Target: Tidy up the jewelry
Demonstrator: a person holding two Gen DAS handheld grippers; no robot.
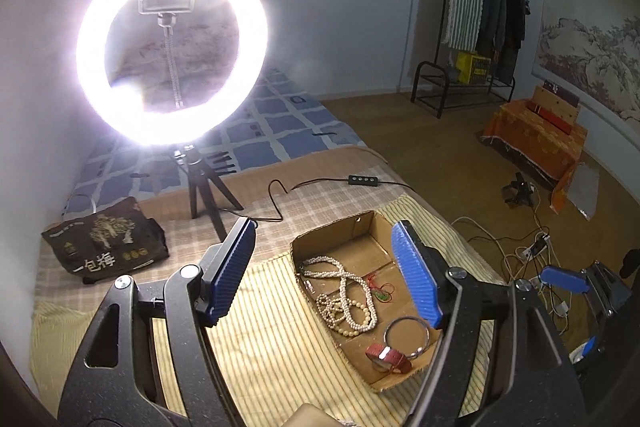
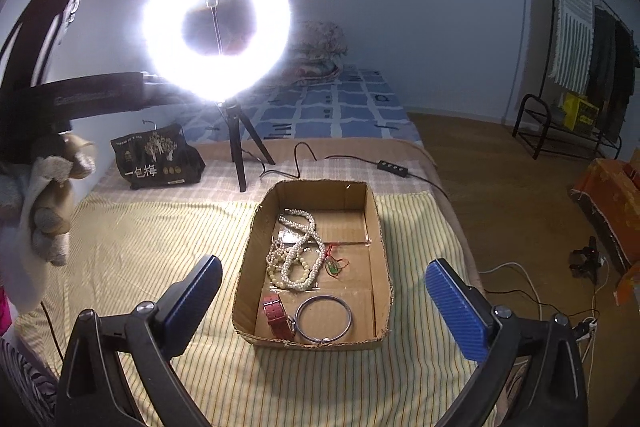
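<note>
With both my left gripper [image 1: 324,271] and right gripper [image 2: 324,311] wide open and empty over the cardboard box [image 2: 382,227], I judge sorting unstarted, so next I pinch the pearl necklace [image 2: 298,255].

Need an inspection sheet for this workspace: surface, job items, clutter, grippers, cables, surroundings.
Surface: striped mat over a checked sheet on a bed.
Job's things: cardboard box holds pearl strands, green pendant, red watch, metal bangle.
Clutter: black bag, ring light on its tripod.
Grippers: left gripper open, empty; right gripper open, empty, astride the box.
Cables: light's cord with inline switch on the bed; white leads on the floor.
Surroundings: clothes rack, orange-draped furniture, wall painting.
</note>
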